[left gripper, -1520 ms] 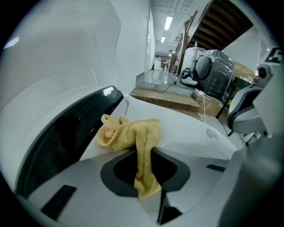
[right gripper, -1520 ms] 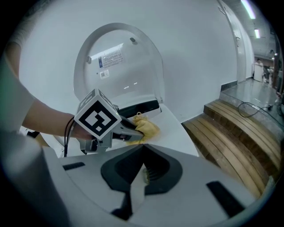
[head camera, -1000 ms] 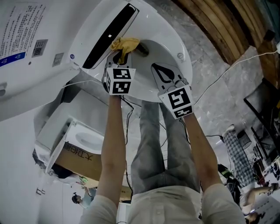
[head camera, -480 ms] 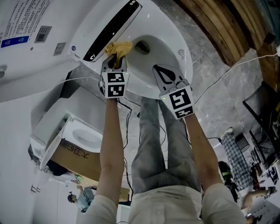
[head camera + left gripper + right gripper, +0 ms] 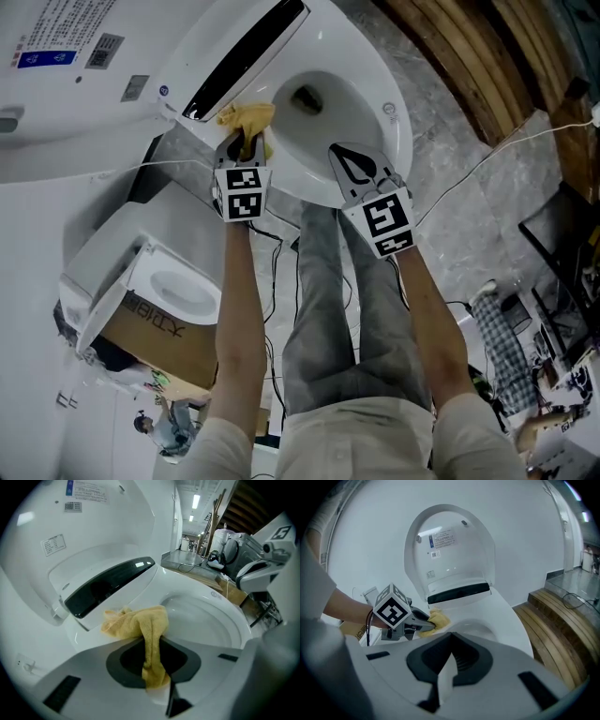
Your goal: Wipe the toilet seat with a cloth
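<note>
The left gripper (image 5: 157, 686) pinches a crumpled yellow terry cloth (image 5: 138, 620), whose bunch lies just ahead of it on the white toilet seat's (image 5: 386, 89) rear edge. The right gripper (image 5: 443, 679), pressed together and empty, hovers farther off.

Workshop: toilet (image 5: 380, 80), boxed toilet (image 5: 186, 296), floor cables (image 5: 490, 147).

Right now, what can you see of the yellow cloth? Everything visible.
The yellow cloth looks like soft terry, crumpled into a loose bunch. One strip hangs down into the left gripper, whose jaws are shut on it. The rest lies on the white toilet seat at its back left part, just in front of the dark panel below the raised lid. Nothing else touches it.
</note>
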`<state>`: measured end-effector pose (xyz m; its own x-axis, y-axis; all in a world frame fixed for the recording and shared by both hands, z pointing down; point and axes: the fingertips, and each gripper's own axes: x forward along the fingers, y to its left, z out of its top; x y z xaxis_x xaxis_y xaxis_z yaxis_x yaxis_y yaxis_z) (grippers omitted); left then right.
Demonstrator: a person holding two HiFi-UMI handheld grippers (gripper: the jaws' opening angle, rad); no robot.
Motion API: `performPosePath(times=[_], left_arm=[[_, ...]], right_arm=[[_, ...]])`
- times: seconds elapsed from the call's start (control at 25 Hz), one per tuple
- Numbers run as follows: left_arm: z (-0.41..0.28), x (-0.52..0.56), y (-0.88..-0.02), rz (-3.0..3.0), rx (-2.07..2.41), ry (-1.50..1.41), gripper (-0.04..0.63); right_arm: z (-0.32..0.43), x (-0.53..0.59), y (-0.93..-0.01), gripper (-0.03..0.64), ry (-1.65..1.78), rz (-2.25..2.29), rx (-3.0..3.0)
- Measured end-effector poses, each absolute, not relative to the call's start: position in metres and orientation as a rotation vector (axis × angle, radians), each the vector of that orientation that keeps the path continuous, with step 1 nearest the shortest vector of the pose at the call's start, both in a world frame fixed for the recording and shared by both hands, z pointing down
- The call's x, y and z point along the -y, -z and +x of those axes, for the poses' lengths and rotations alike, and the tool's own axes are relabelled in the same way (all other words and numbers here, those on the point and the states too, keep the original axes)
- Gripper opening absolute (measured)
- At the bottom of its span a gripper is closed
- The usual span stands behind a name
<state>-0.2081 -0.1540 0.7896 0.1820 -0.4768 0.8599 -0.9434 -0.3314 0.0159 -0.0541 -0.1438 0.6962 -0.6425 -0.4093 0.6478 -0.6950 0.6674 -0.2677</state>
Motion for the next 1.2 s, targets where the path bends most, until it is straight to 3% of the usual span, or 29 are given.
performPosePath(times=[0.8, 1.2], left_arm=[[-0.178, 0.065, -0.787, 1.857, 1.211, -1.083, 0.080], [-0.140, 0.077, -0.686, 2.039, 1.239, -0.972, 0.081]], right_arm=[[-0.032, 0.118, -0.668, 0.008, -0.669, 0.881, 2.327], [0.004, 0.121, -0.604, 0.008, -0.629, 0.959, 2.336]])
